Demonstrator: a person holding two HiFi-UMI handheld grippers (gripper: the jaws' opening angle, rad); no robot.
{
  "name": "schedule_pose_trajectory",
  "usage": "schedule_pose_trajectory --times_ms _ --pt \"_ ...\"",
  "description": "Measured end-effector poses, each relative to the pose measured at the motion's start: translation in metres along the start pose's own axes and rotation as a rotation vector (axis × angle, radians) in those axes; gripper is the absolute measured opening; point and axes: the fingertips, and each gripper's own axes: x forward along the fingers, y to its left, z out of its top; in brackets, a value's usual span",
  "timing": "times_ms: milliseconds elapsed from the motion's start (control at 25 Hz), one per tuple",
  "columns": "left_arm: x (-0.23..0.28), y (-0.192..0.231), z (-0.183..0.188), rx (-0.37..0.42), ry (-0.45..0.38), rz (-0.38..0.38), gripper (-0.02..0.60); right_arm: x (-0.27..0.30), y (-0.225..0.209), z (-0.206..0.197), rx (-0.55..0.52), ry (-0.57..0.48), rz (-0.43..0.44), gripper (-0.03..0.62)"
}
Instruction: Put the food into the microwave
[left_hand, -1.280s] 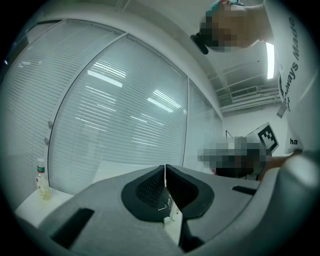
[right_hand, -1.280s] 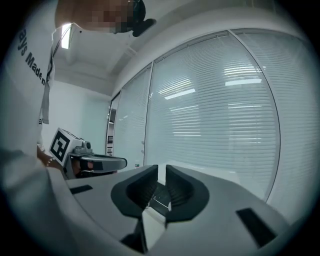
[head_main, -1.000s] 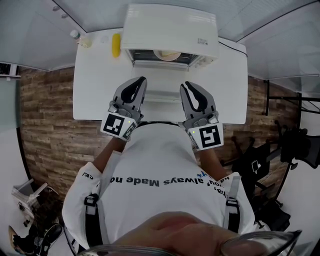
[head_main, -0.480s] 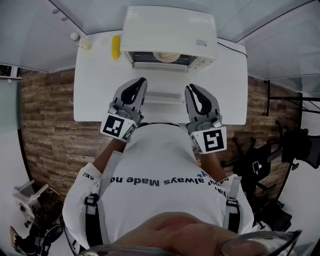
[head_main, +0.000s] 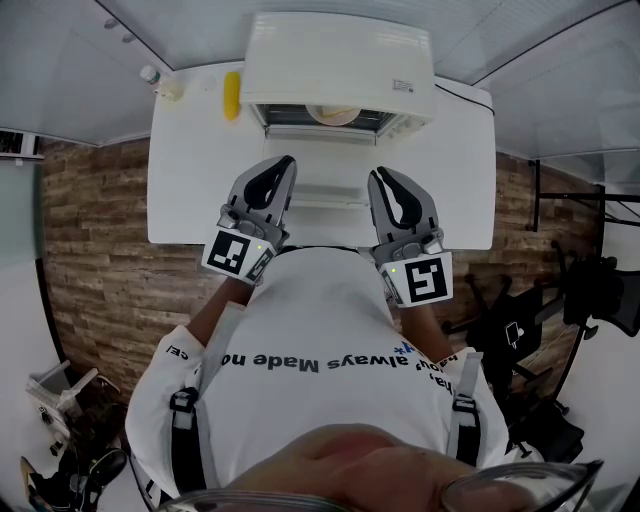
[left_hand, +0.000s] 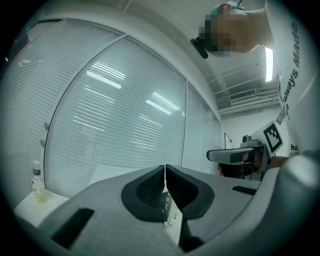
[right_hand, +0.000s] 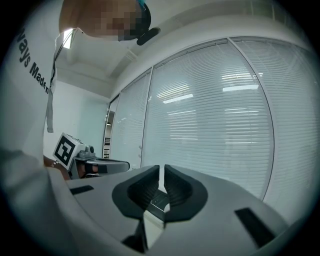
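Left hand-held gripper (head_main: 286, 161) and right hand-held gripper (head_main: 375, 173): jaws closed, empty. Plate (head_main: 333, 113) lies straight ahead inside open microwave (head_main: 340, 55), equidistant from both.

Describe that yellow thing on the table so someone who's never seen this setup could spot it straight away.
Find the white table with the white microwave at its far edge. Just left of the microwave lies the yellow thing, long and narrow; it is the only bright yellow item, unlike the small clear bottle at the table's far left corner.
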Motion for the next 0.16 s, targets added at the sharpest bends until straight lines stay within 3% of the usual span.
schedule_pose_trajectory --times_ms 160 --pt "0.0009 0.0005 0.0007 0.0 0.001 0.001 0.016 0.0013 0.0002 0.0015 0.0 -0.002 0.004 0.032"
